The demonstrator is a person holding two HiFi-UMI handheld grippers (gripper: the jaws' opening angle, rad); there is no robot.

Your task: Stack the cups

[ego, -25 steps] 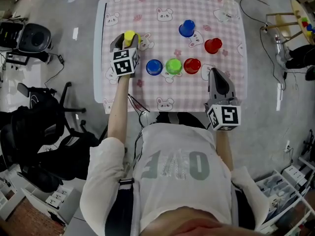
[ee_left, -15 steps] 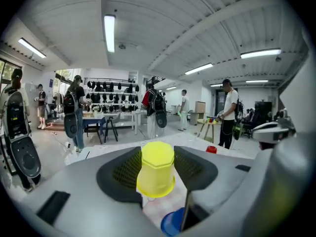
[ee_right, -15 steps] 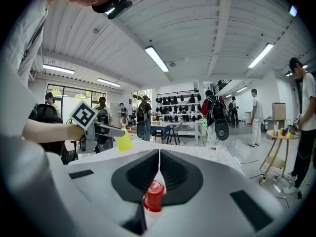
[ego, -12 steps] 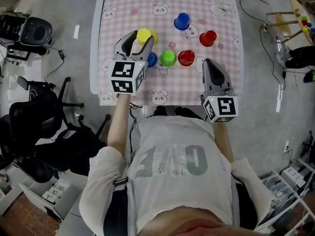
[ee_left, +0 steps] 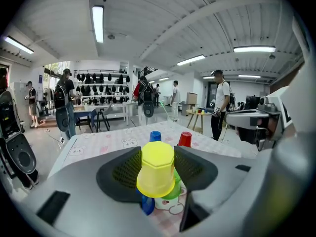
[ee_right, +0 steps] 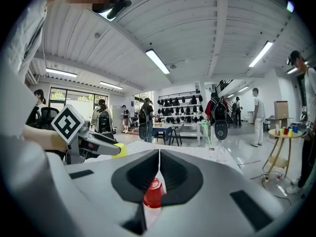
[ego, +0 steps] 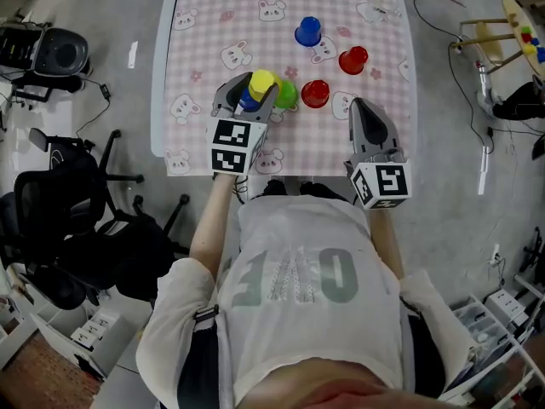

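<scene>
the yellow cup (ee_left: 156, 174) sits mouth down between the fingers of my left gripper (ego: 253, 89), which are clamped on its sides. it hangs over the near blue cup (ee_left: 146, 205), just beside the green cup (ego: 288, 95). whether its rim touches the blue one i cannot tell. i judge the stacking barely begun: no cup looks nested on another, and this first placing is not finished. left after it are the green cup, the near red cup (ego: 315, 93), the far blue cup (ego: 307, 31) and the far red cup (ego: 352, 59), each apart on the pink checked tabletop (ego: 204, 49). nothing shows inside any cup. my right gripper (ego: 361, 109) is by the tabletop's near edge, fingers closed together on nothing.
</scene>
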